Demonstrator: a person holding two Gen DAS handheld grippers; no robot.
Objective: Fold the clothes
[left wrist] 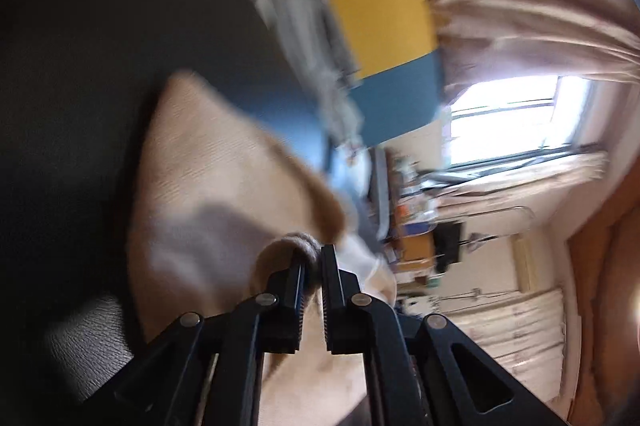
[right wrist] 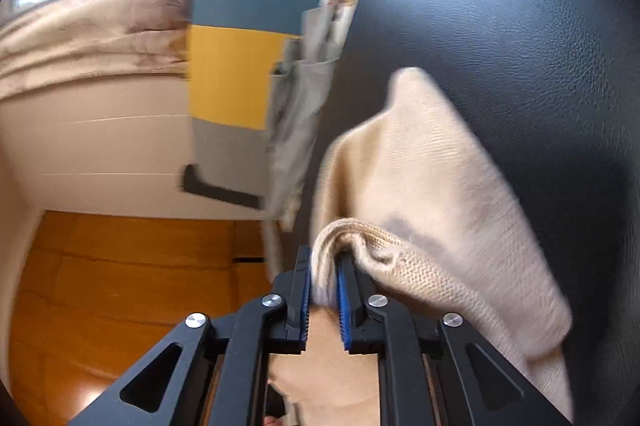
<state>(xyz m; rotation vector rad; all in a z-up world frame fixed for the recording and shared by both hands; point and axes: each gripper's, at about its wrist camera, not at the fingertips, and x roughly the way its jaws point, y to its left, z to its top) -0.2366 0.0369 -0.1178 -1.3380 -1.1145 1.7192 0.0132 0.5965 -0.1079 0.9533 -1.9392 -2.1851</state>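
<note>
A beige knit garment [left wrist: 208, 186] lies on a black leather surface [left wrist: 80, 106]. In the left wrist view my left gripper [left wrist: 313, 258] is shut on a rolled edge of it, which bulges over the fingertips. In the right wrist view the same garment [right wrist: 432, 186] spreads to the right over the black surface [right wrist: 500, 26]. My right gripper [right wrist: 324, 262] has its jaws a little apart. A thick fold of the knit sits loosely between the blue pads [right wrist: 343, 286] and drapes over the right finger.
A blue, yellow and grey panel [right wrist: 248, 26] stands beyond the black surface, with a grey pocketed organiser [right wrist: 304, 98] hanging at its edge. Orange wood floor [right wrist: 120, 286] lies below. A bright window [left wrist: 508, 122], curtains and cluttered shelves [left wrist: 416, 226] fill the far side.
</note>
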